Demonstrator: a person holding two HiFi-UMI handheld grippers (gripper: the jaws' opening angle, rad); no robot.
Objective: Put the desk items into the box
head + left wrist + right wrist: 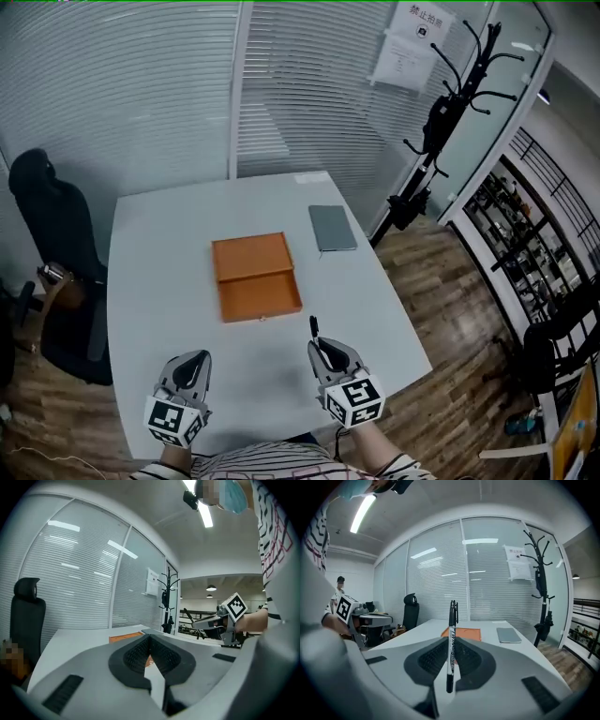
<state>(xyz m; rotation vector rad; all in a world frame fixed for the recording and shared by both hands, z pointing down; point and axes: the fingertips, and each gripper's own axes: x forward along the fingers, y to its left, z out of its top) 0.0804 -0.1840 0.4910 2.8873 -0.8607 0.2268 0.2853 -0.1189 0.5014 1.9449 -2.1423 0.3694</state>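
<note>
White surface in a glass-walled office, blinds behind the panes, wood floor round it. Right claw is clenched on a black-and-white marker pen. The pen stands upright between the pads, clip end up, with both ends poking past the jaws. Head view puts the same claw over the near right part of the surface, pen sticking out ahead of it. Left claw is clenched on nothing: tips meet, and only bare surface and a sliver of orange show through the gap behind them. In head view it hovers over the near left part of the surface, about level with the right claw and well apart from it. Person's striped shirt is at the bottom edge. Ahead of both claws, mid-surface, lies the flat orange box. It looks open, lid half on the far side, and nothing is visible inside. The pen is not in the box and is clear of its near edge. Grey notebook lies flat beyond the box and to its right, apart from it, near the right edge of the surface. Black office chair stands at the left side. Black coat stand is past the far right corner, with a paper notice on the glass beside it.
</note>
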